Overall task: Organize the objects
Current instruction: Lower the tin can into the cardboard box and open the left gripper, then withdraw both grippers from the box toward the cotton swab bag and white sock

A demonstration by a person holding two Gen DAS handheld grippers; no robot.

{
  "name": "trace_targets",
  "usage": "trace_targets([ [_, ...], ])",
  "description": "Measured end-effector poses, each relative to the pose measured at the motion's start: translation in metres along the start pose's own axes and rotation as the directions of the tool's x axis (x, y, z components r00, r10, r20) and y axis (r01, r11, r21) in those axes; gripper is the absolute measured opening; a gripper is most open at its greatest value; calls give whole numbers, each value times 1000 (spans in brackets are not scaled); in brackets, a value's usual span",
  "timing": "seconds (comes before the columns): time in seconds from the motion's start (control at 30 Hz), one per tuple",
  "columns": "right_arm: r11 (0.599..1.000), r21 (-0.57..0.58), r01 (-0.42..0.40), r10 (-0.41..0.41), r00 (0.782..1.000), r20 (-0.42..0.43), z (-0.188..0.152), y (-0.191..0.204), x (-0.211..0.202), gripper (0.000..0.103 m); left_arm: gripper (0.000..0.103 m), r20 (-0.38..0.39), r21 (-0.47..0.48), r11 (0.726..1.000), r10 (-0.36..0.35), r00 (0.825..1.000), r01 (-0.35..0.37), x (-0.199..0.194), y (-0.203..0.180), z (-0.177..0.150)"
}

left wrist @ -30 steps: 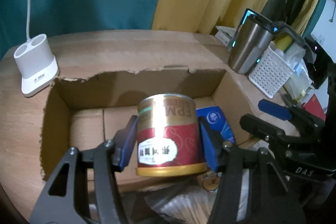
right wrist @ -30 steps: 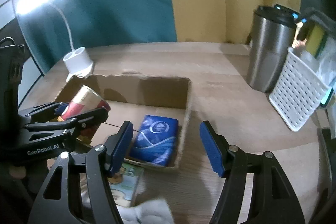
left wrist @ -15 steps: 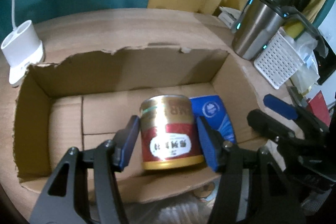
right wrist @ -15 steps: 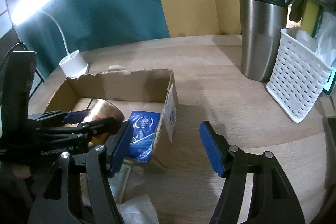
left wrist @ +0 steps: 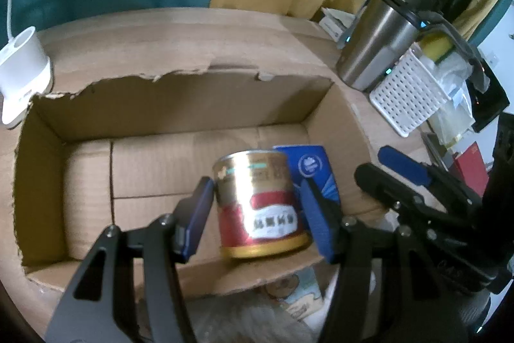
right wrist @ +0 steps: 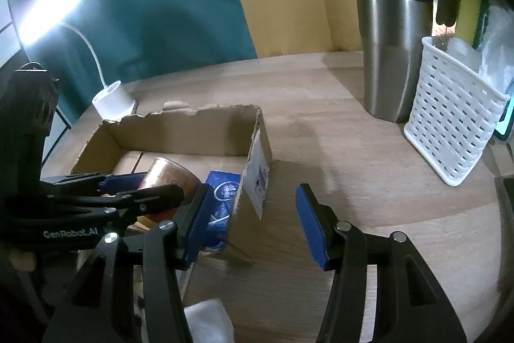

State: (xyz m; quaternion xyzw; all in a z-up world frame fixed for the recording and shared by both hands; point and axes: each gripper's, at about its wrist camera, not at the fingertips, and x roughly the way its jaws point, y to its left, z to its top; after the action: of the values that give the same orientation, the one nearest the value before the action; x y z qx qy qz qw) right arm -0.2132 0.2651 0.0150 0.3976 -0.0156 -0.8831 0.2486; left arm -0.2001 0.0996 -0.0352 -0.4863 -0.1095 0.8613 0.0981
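Note:
A gold and red tin can (left wrist: 260, 201) stands on the floor of an open cardboard box (left wrist: 180, 105), next to a blue tissue pack (left wrist: 313, 166). My left gripper (left wrist: 257, 214) has its blue pads on either side of the can with small gaps, so it looks open. In the right wrist view the can (right wrist: 168, 177) and the tissue pack (right wrist: 221, 198) lie in the box (right wrist: 192, 134). My right gripper (right wrist: 252, 222) is open and empty, above the table at the box's right wall.
A steel tumbler (right wrist: 393, 53) and a white perforated basket (right wrist: 449, 118) stand at the right. A white lamp base (right wrist: 112, 102) sits behind the box. A printed card (left wrist: 298, 298) and white tissue (right wrist: 208, 323) lie in front of the box.
The left gripper lowered the can into the box beside the tissue pack and its pads have eased off the can. The right gripper dropped lower.

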Motion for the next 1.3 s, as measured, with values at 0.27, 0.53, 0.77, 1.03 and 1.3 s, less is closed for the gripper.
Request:
trace_targets([
  [0.27,1000,-3,22,-22,1000,-5,-2,5,-3,56,58,56,22,998,50,997,-51,-18,3,-6],
  [0.53,999,-14,45,-45,999,9,-4,16,-15,60,60,115,33,996,77,990,-81,-41,9,-16],
  [0.77,998,-23,55,-54,998,25,-9,28,-29,65,70,164,23,994,99,981,-105,-63,15,-26],
  [1.03,997,-35,62,-61,998,35,-16,40,-42,66,72,200,8,994,103,974,-107,-84,22,-38],
  [1.3,997,-40,72,-70,997,34,-23,48,-49,66,73,219,10,995,98,971,-102,-96,24,-52],
])
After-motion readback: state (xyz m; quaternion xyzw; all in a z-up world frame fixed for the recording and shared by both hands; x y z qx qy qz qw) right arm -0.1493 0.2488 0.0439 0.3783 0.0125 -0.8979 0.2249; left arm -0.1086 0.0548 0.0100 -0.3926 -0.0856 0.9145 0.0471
